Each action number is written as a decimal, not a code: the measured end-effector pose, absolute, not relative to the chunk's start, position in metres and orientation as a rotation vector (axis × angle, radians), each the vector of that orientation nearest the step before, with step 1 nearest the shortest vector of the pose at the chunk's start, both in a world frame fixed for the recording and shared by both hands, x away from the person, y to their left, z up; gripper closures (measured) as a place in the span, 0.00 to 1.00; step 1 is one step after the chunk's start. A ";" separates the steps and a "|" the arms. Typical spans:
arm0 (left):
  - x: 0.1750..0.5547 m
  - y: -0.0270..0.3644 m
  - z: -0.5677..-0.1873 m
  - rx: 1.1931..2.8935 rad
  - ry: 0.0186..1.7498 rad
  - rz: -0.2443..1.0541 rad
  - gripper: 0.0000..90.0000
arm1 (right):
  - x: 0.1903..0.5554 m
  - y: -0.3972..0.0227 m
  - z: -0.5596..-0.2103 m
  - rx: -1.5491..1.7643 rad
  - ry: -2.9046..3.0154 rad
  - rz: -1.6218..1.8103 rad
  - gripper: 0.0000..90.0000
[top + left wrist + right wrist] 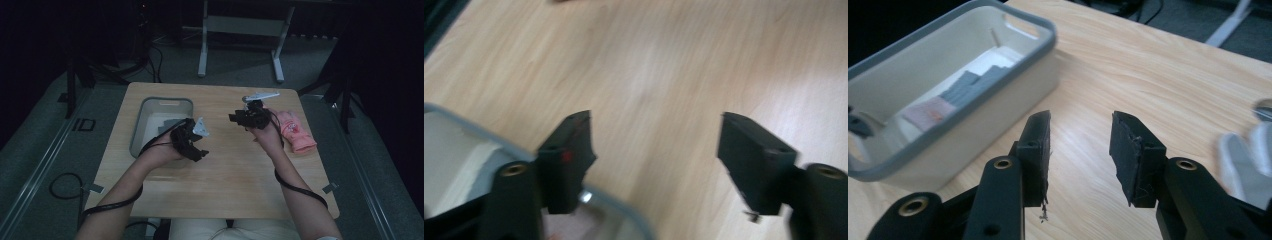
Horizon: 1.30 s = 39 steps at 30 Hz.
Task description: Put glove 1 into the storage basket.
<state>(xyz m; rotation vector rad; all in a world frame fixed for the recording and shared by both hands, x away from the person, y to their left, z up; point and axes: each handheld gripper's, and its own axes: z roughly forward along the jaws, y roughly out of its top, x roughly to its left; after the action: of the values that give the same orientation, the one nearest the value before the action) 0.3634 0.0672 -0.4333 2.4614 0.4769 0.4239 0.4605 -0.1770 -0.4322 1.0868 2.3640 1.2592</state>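
I can see no writing or labels that I can read on anything here. There is one light wooden table (225,190), one grey plastic tub with white walls (137,131), and one pink cloth mitten-shaped thing (295,131). Inside the tub lie a few flat pieces: grey ones, a white one and a pinkish one (928,111). I cannot count them for sure.

There are two black tools, one in each of the person's hands. The left hand-held gripper (196,145) is at about 9 o'clock from the table's middle, just beside the tub's right edge. Its jaws stand wide apart with nothing between them. The right hand-held gripper (240,119) is at about 1 o'clock, close to the pink cloth thing, which lies at 3 o'clock by the table's right edge. Its jaws are partly open and hold nothing.
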 end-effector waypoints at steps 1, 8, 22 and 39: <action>0.361 0.064 -0.435 2.460 0.476 0.415 0.28 | 0.460 -0.181 -0.433 1.088 2.357 1.256 0.67; 0.348 0.045 -0.451 2.445 0.458 0.351 0.12 | 0.459 -0.217 -0.445 1.093 2.338 1.216 0.68; 0.323 0.020 -0.499 2.388 0.462 0.323 0.02 | 0.486 -0.277 -0.466 1.268 2.242 1.033 0.69; 0.300 0.020 -0.547 2.293 0.510 0.341 0.02 | 0.529 -0.283 -0.481 1.299 2.256 0.957 0.64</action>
<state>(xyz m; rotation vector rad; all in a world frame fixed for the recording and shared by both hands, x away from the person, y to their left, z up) 0.3001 0.0199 -0.5472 2.2934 0.5100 0.3408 0.5291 -0.2826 -0.4808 1.2989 2.2560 0.9570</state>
